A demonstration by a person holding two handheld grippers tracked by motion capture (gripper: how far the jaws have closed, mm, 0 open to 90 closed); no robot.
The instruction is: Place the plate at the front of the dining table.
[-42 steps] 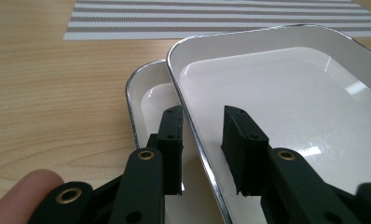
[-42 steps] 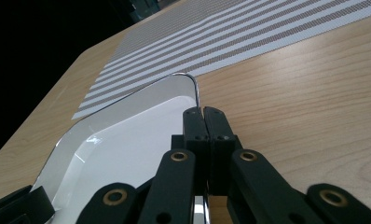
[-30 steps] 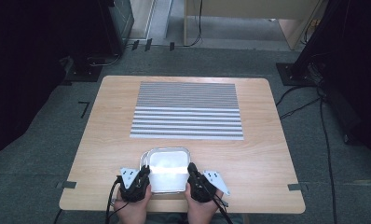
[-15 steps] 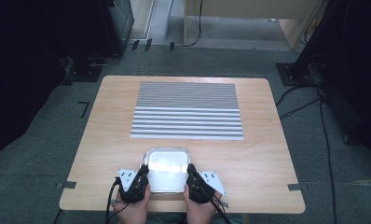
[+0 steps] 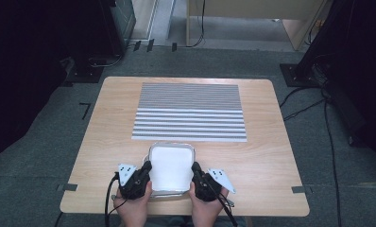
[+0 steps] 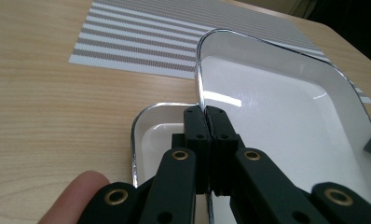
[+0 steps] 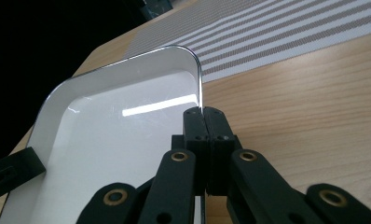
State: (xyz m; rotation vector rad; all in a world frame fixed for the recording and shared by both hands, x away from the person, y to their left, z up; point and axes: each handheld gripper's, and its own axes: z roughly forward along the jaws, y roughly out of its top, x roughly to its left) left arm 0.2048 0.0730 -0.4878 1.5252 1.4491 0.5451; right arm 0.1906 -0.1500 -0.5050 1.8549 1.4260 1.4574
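High view hides your forearms below the frame edge. Your left gripper [image 5: 147, 168] and right gripper [image 5: 194, 168] each clamp a side rim of the white tray [image 5: 171, 165], lifted over a second tray [image 6: 148, 133] at the table's [image 5: 271, 156] 6 o'clock edge, long axis toward 12 o'clock, near the striped placemat [image 5: 190, 111].

On the table [image 5: 106, 142], the tray [image 5: 171, 168] sits just before the striped mat [image 5: 190, 111], above a second tray [image 6: 146, 128].
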